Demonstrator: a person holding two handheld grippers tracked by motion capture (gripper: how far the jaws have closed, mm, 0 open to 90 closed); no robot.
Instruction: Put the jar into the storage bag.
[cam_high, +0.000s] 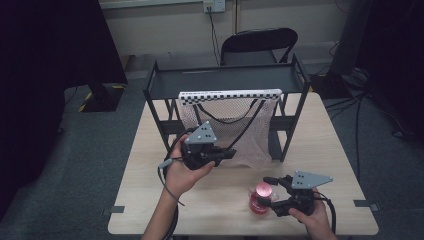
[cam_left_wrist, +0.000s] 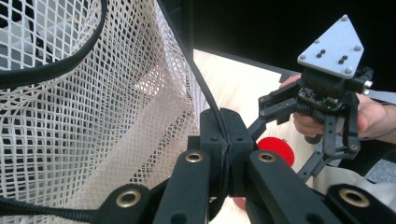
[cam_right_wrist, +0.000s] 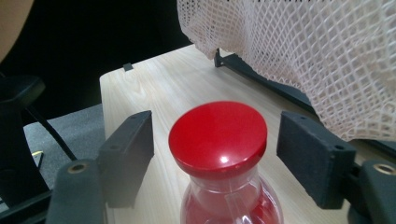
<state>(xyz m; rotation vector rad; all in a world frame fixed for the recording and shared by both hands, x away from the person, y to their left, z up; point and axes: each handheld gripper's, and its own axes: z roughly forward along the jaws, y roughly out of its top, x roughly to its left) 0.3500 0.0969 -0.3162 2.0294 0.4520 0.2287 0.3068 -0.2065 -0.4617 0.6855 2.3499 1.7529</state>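
Observation:
A clear bottle (cam_high: 258, 201) of red liquid with a red cap (cam_right_wrist: 217, 135) stands upright on the table's near right part. My right gripper (cam_high: 270, 196) is open. Its pads (cam_right_wrist: 128, 149) stand on either side of the cap with a gap at each side. A cream mesh bag (cam_high: 235, 130) hangs from the black rack (cam_high: 225, 77) under a checkered strip (cam_high: 230, 93). My left gripper (cam_high: 227, 152) is beside the bag's lower front, shut on the bag's black cord (cam_left_wrist: 226, 140). In the left gripper view, my right gripper (cam_left_wrist: 299, 140) sits behind the cap (cam_left_wrist: 276, 150).
The rack stands across the back half of the wooden table (cam_high: 150, 200), with its feet beside the bag. A black folding chair (cam_high: 260, 45) is behind the table. Cables (cam_high: 360, 110) lie on the floor at the right.

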